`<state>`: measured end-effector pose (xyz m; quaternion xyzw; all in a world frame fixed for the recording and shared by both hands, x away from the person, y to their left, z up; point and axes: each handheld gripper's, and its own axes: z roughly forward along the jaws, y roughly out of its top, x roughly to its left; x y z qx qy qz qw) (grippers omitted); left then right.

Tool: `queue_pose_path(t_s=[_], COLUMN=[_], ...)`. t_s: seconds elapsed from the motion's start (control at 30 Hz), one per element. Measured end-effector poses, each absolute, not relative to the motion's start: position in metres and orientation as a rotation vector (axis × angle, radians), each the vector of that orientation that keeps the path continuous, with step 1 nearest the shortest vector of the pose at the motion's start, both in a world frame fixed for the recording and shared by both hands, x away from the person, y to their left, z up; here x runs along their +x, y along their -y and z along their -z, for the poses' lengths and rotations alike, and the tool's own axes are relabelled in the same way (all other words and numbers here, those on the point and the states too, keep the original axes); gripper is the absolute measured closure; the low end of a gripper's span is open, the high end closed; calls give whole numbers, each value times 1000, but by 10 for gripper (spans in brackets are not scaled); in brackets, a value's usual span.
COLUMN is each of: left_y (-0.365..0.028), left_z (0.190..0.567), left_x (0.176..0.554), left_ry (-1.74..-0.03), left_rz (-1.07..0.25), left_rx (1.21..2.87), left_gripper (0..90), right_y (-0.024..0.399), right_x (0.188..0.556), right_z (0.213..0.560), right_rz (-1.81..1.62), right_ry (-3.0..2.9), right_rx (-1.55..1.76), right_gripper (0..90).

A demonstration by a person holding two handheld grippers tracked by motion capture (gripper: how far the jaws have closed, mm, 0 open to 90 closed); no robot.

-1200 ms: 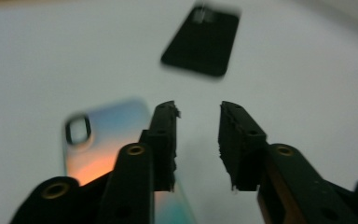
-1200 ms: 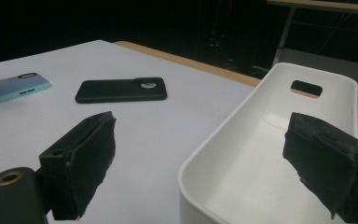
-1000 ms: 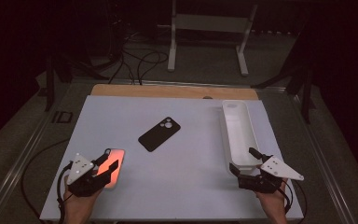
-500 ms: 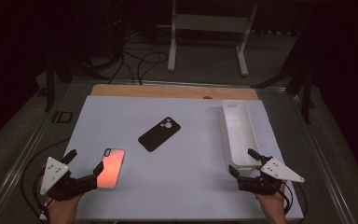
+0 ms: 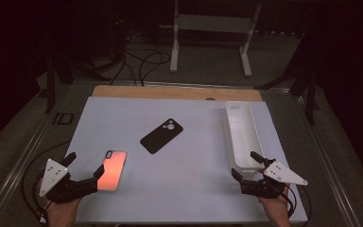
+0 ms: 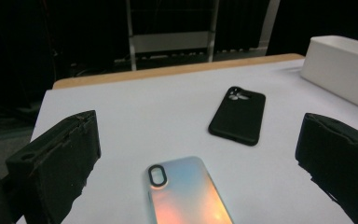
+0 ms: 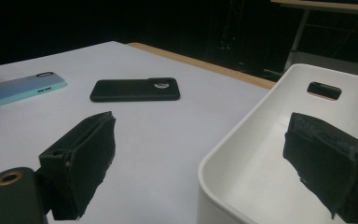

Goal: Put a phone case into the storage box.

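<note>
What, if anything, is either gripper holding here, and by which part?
Nothing is held. The left gripper has just opened, and the iridescent phone case lies flat on the table, free of its pads. The right gripper stands open at the white bin's near end.

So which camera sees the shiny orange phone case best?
The high view: the iridescent phone case lies whole and flat on the table, just ahead of the open left gripper. The left gripper view is closer but cuts off its near end. The right gripper view catches only an edge-on sliver.

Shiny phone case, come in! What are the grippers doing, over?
Left gripper open, jaws just opened, nothing between them. Shiny phone case flat on table, let go. Right gripper open by white bin. Black case apart, nothing blocking.
</note>
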<state>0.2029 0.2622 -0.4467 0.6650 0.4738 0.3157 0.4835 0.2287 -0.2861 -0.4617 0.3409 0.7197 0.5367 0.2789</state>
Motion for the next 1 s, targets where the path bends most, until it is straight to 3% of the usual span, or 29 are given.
queue_pose_path(t_s=[1.0], left_y=[-234], left_z=[485], left_x=[234], left_ry=[-1315], left_rz=[-606], left_rx=[1916], left_gripper=[0], right_y=[284], right_x=[230], right_z=[463], right_rz=[-1423], right_ry=[-1942], right_rx=[920], right_gripper=[90])
